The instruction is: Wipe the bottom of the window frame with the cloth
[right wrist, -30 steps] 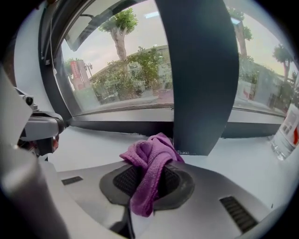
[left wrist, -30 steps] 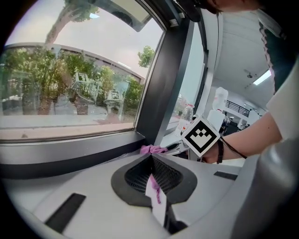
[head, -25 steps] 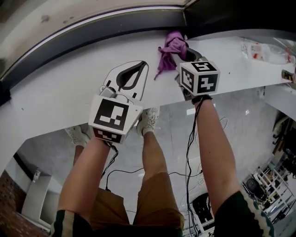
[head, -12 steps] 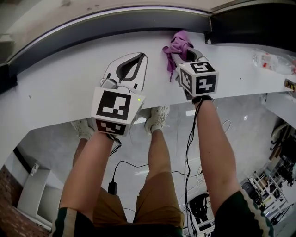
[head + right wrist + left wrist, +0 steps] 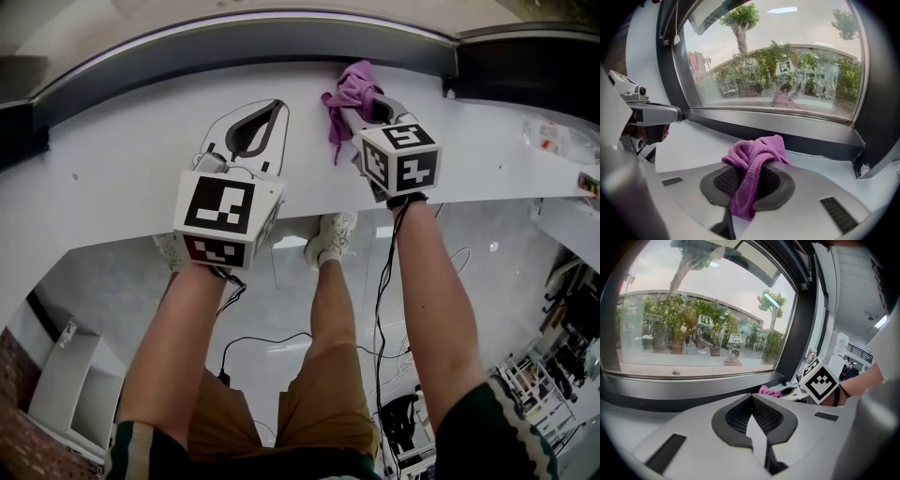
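Note:
A purple cloth (image 5: 351, 92) (image 5: 752, 161) is bunched at the tips of my right gripper (image 5: 361, 101) (image 5: 751, 164), which is shut on it; a tail hangs down between the jaws. The cloth sits over the white sill (image 5: 122, 169), just short of the dark bottom rail of the window frame (image 5: 281, 42) (image 5: 787, 129). My left gripper (image 5: 265, 117) (image 5: 751, 399) hovers over the sill to the left, shut, with nothing held. The cloth (image 5: 769, 391) and the right gripper's marker cube (image 5: 821, 380) show at the right of the left gripper view.
The sill's front edge (image 5: 469, 197) runs under both forearms, with the floor, cables (image 5: 382, 309) and the person's shoes (image 5: 330, 236) below. A dark upright of the frame (image 5: 881, 117) stands at the right. A clear plastic item (image 5: 555, 136) lies on the sill far right.
Both grippers have shifted left along the sill relative to the frame's corner, the right one carrying the cloth. Grips are unchanged.

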Tool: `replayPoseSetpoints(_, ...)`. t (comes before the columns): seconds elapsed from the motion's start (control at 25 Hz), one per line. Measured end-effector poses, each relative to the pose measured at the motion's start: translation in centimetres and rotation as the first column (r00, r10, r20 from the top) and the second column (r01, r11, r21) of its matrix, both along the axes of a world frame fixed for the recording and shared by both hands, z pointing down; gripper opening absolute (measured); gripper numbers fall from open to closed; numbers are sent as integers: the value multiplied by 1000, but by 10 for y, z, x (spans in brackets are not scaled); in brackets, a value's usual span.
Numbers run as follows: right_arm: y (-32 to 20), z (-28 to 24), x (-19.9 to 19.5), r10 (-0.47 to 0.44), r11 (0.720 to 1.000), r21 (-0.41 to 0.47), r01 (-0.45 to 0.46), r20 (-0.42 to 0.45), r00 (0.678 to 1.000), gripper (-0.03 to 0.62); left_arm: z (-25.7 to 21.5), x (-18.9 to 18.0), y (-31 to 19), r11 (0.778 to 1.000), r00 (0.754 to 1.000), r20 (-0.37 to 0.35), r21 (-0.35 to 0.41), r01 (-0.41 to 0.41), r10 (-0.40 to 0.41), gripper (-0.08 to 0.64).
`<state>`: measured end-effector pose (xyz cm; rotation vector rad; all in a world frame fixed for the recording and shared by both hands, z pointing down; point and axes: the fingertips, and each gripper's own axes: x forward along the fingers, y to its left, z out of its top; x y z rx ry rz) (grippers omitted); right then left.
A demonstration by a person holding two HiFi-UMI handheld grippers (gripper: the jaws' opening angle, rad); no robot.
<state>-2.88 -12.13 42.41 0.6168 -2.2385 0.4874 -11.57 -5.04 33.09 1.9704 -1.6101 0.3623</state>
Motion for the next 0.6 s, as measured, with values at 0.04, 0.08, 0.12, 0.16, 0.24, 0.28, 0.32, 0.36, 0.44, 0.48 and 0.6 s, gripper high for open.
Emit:
replayPoseSetpoints(0.04,1,0,-2,-6,1000,-4,6,3,1000,69,1,-2,1,1000,1000,2,-2,5,-5,8)
replayPoseSetpoints(0.08,2,1,-4,-9,1000,-8,9,5,1000,69,2,-4,2,1000,1000,4,-4,9,-9,7)
replayPoseSetpoints(0.12,4,1,-8,-11,1000,-11,11,6,1000,69,3,-8,4,1000,1000,5,-6,12,-12,7)
replayPoseSetpoints(0.16,7,1,-14,-13,1000,-13,13,7,1000,69,3,-13,8,1000,1000,6,-8,15,-15,8)
replayPoseSetpoints(0.24,15,1,-28,-22,1000,-17,22,10,1000,69,4,-27,18,1000,1000,12,-9,21,-21,8)
replayPoseSetpoints(0.28,19,1,-36,-28,999,-19,28,13,1000,69,4,-34,22,1000,1000,15,-9,25,-25,7)
replayPoseSetpoints(0.32,22,0,-42,-35,999,-19,35,15,999,69,3,-39,26,999,999,16,-9,31,-31,7)
replayPoseSetpoints(0.36,25,0,-47,-43,999,-18,43,16,999,69,3,-44,30,999,999,14,-10,40,-40,7)
replayPoseSetpoints(0.44,31,1,-60,-57,998,-14,57,19,998,69,3,-54,36,998,998,1,-12,65,-65,8)
replayPoseSetpoints(0.48,33,2,-66,-61,998,-14,61,22,998,69,4,-59,38,997,997,-6,-12,76,-76,7)
replayPoseSetpoints(0.6,41,2,-88,-74,997,-13,74,33,997,69,4,-75,47,996,996,-3,-15,90,-90,7)
